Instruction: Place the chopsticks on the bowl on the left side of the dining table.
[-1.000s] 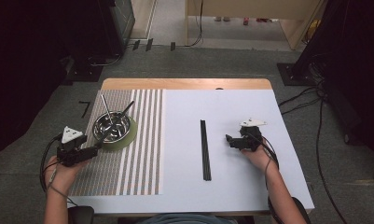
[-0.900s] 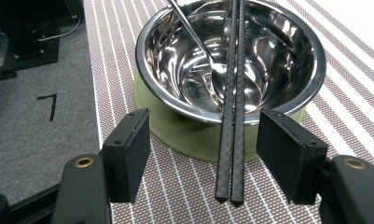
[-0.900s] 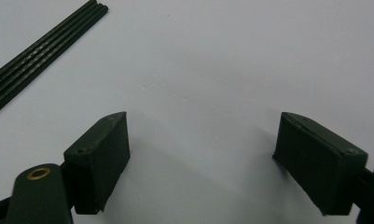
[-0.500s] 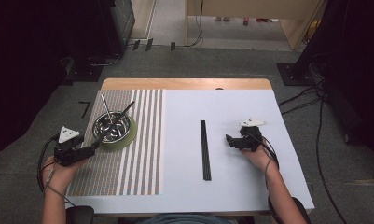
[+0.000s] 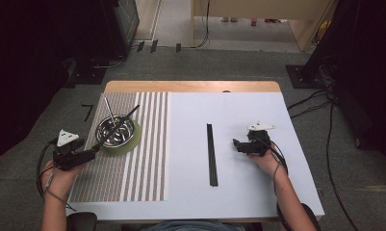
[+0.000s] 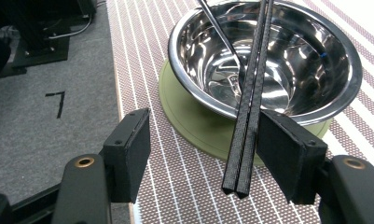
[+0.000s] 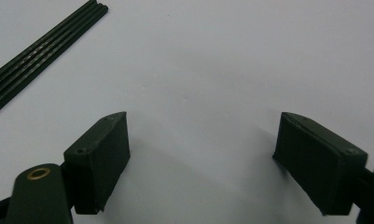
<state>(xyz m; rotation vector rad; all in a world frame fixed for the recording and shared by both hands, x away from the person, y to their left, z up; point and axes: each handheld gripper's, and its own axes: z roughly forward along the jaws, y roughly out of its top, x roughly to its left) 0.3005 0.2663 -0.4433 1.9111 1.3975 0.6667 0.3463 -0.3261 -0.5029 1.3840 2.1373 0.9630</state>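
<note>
White tabletop [image 5: 258,202] with a striped mat [image 5: 142,168] at its left — steel bowl [image 6: 315,60] sits on a green coaster [image 6: 194,126] there. Black chopsticks [image 6: 250,116] lean on the bowl rim, lower end beside one pad of the wide-open left gripper [image 6: 212,154], unclamped. Right gripper [image 7: 201,158] gapes over bare table, empty — second pair of chopsticks [image 5: 212,154] lies nearby.

grey carpet floor [image 5: 190,62], dark surroundings

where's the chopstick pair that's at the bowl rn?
High view, table's left: the black chopstick pair leans across the steel bowl on the striped mat. Its near end lies between the open jaws of the left gripper, against one pad.
</note>
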